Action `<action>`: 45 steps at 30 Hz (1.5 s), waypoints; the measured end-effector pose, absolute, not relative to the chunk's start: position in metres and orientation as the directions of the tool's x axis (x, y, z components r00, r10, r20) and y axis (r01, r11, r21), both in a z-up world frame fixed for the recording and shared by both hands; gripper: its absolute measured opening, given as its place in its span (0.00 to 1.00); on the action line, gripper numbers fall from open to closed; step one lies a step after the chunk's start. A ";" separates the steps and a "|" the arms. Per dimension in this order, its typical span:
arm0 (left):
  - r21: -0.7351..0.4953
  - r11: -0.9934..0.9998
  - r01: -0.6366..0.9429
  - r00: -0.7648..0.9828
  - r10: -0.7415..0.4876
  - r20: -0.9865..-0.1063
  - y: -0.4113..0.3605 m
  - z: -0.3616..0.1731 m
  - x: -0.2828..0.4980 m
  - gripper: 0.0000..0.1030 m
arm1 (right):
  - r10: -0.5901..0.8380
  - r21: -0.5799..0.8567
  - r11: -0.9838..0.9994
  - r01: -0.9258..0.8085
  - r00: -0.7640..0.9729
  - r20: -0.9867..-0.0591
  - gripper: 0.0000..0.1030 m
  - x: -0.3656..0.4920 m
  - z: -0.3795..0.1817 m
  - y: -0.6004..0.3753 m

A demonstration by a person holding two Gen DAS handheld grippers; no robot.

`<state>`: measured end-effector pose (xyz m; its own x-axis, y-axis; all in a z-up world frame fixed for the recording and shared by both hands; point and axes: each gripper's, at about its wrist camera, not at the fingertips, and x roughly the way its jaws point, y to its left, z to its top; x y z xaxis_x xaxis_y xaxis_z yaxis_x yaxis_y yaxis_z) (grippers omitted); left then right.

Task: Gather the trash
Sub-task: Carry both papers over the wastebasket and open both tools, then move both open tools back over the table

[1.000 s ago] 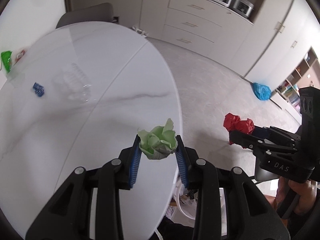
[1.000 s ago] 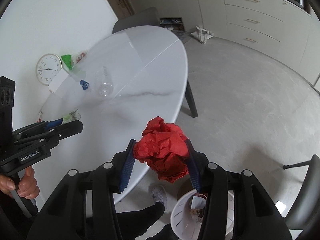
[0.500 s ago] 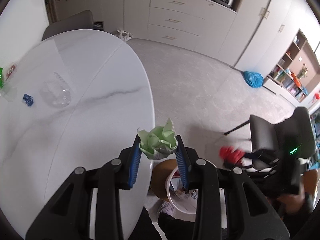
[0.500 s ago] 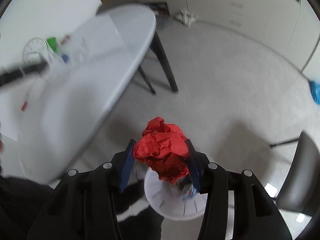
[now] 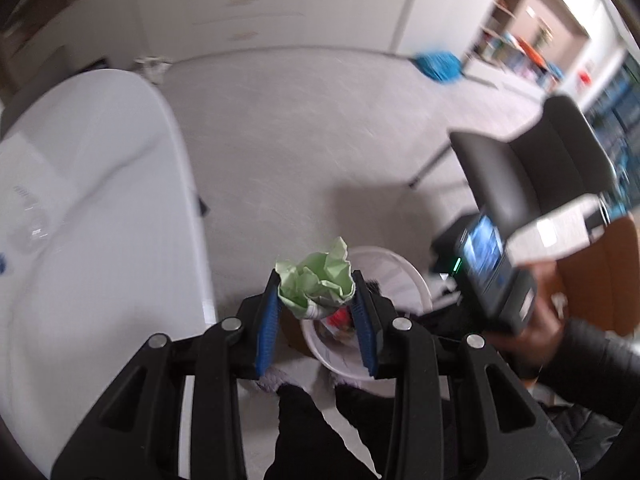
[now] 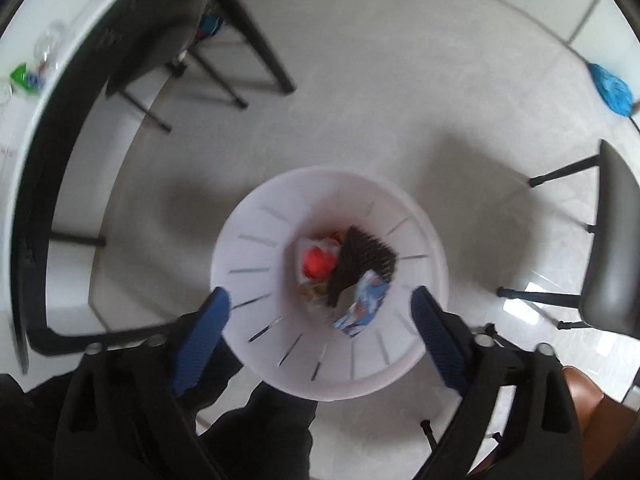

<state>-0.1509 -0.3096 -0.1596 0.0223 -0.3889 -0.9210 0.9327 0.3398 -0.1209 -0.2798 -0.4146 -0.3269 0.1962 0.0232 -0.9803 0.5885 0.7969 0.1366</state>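
Both handheld grippers are black plastic frames with cut-out triangular openings and silver round screw heads along the arms. The left gripper ends in ribbed blue pads, and the right gripper carries the same blue pads on its fingers. The right hand emerges from a black sleeve, below a black device with a lit blue screen and a green light. Black trousers show near the bottom.

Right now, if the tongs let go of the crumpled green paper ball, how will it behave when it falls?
The crumpled green paper ball looks light and soft: its creases spread freely between the left tongs, so it would likely drop slowly. It hangs over the white slotted plastic bin, so it should land inside. Its irregular shape probably stops rolling.
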 end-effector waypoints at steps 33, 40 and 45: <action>-0.150 0.239 0.959 -0.082 -0.274 -0.958 -0.357 -0.221 -0.204 0.92 | -0.150 0.061 0.662 0.747 0.211 -0.966 0.97 -0.377 -0.252 -0.447; -0.107 0.357 0.928 0.025 -0.345 -0.938 -0.333 -0.195 -0.170 0.92 | -0.152 0.085 0.696 0.713 0.263 -0.953 0.97 -0.345 -0.224 -0.440; -0.039 0.552 0.833 0.193 -0.356 -0.914 -0.290 -0.163 -0.116 0.92 | -0.129 0.157 0.771 0.618 0.393 -0.910 0.97 -0.292 -0.180 -0.428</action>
